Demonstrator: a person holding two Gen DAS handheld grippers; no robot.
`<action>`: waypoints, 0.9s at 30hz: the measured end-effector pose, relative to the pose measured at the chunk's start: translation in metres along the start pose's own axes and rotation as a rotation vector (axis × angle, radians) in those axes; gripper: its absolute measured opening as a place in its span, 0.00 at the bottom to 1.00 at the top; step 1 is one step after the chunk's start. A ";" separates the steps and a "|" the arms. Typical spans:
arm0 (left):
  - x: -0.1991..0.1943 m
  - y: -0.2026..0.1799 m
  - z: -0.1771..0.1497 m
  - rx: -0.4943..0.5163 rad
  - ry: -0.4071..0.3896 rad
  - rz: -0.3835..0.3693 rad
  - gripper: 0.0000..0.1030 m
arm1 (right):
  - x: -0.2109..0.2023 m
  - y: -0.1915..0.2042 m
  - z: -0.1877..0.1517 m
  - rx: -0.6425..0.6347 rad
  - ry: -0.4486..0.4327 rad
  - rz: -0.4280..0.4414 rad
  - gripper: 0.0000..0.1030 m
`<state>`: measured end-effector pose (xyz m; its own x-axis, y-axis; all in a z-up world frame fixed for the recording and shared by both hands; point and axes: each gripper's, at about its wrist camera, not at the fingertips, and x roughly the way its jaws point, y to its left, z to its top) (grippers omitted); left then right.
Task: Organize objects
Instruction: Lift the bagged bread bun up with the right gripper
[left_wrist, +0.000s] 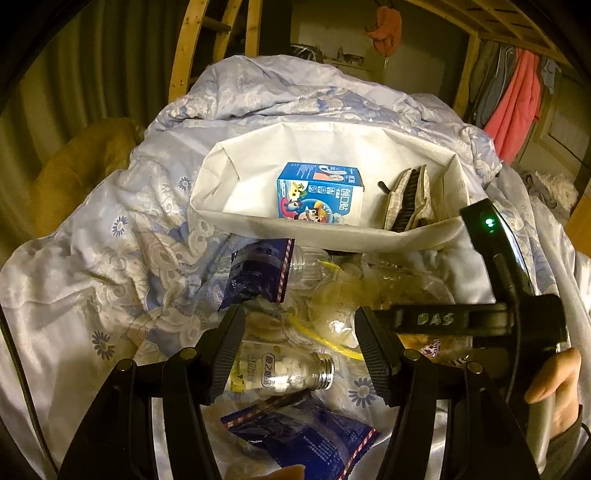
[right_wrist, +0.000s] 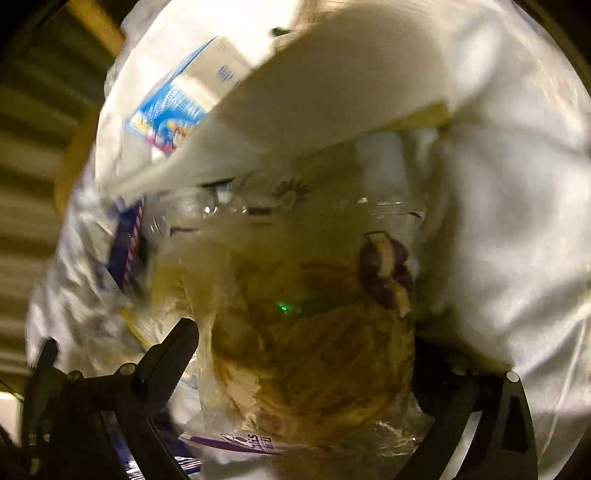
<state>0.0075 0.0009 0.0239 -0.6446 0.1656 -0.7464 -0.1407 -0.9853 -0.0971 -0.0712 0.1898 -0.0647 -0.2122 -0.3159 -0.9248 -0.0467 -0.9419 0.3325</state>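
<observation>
A white fabric bin (left_wrist: 236, 218) sits on a pale blue quilt and holds a blue carton (left_wrist: 319, 194) and a brush (left_wrist: 408, 197). My left gripper (left_wrist: 299, 354) is open above a clear bottle of white tablets (left_wrist: 284, 371) lying on its side. Dark blue snack packets lie in front of the bin (left_wrist: 258, 271) and near me (left_wrist: 299, 439). My right gripper (right_wrist: 306, 350) has its jaws around a clear bag of bread (right_wrist: 314, 362); the view is blurred. The right gripper also shows in the left wrist view (left_wrist: 436, 317). The bin (right_wrist: 332, 92) and carton (right_wrist: 173, 110) lie beyond.
Clear plastic bottles and crumpled wrappers (left_wrist: 332, 280) lie between the bin and the grippers. A wooden bed ladder (left_wrist: 207, 48) stands behind the quilt. Clothes (left_wrist: 513, 107) hang at the back right. An orange cushion (left_wrist: 85, 162) lies at the left.
</observation>
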 end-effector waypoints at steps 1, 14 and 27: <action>0.000 0.000 0.000 -0.003 0.000 0.000 0.59 | -0.002 0.004 -0.001 -0.007 -0.005 -0.030 0.90; 0.006 0.022 -0.004 -0.097 0.017 -0.011 0.59 | -0.078 0.056 -0.027 -0.183 -0.305 -0.213 0.78; -0.002 0.028 -0.002 -0.123 -0.023 -0.044 0.59 | -0.118 0.134 -0.058 -0.522 -0.722 -0.487 0.78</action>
<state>0.0064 -0.0267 0.0209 -0.6570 0.2085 -0.7245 -0.0768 -0.9745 -0.2108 0.0047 0.0945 0.0784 -0.8312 0.0965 -0.5476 0.1105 -0.9365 -0.3327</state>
